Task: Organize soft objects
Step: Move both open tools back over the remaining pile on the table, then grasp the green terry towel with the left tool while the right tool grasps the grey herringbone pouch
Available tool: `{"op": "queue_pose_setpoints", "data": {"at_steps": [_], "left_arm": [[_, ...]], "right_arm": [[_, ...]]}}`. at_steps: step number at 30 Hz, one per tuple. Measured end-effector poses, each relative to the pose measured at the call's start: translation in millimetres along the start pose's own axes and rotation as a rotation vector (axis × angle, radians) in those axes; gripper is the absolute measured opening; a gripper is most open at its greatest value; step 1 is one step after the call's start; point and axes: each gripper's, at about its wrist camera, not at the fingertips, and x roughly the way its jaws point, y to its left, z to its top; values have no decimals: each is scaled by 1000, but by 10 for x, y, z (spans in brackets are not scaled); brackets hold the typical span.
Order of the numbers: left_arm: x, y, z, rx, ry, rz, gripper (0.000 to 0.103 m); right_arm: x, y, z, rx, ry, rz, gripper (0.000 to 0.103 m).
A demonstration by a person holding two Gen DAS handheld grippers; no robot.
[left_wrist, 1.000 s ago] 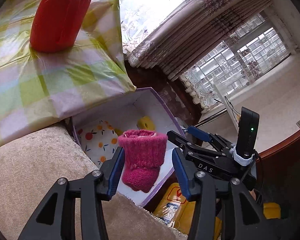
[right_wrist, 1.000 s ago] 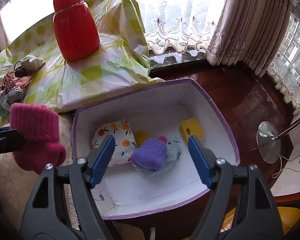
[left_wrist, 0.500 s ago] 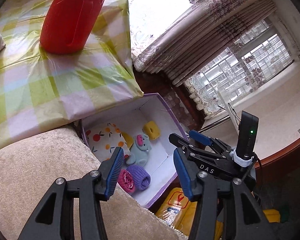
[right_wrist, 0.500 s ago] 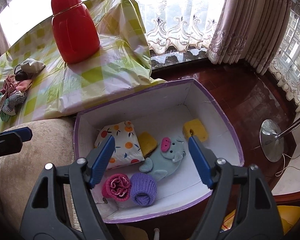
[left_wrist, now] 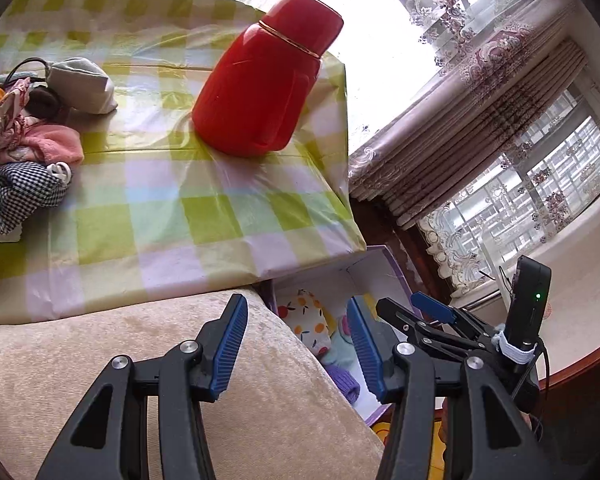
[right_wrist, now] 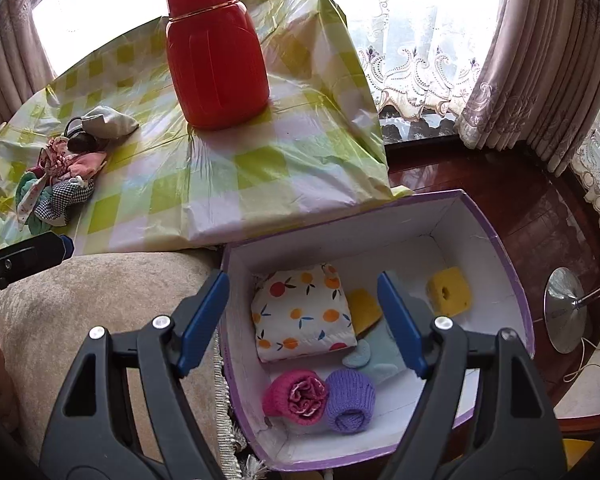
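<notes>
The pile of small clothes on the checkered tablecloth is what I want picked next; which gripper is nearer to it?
Left. The left gripper hangs over the cushion just below the pile of small clothes; the right gripper hangs over the box, farther off.

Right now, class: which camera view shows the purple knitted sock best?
The right wrist view: the purple knitted sock lies fully visible on the floor of the box, beside the pink knitted sock. The left wrist view shows only a sliver of it, behind the sofa arm.
</notes>
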Motion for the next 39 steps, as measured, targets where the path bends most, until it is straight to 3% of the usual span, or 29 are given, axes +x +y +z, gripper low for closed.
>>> {"op": "queue_pose_setpoints", "data": {"at_steps": [22,30,35,39], "left_arm": [[-1207,1726,-38,-372,-324,309,53],[-1411,2198,21,-472,-386,339,53],[-1392,2340,139,-481,-392,338,53],[-1351,2421,252,-485,-394,331,61]], "right_arm": [[448,1120,288,-136,38,110,79],[573,1471,491,-180,18,133,79],[689,1662,631,-200,7,144,81],[765,1797,757,-221,-12,146,82]]}}
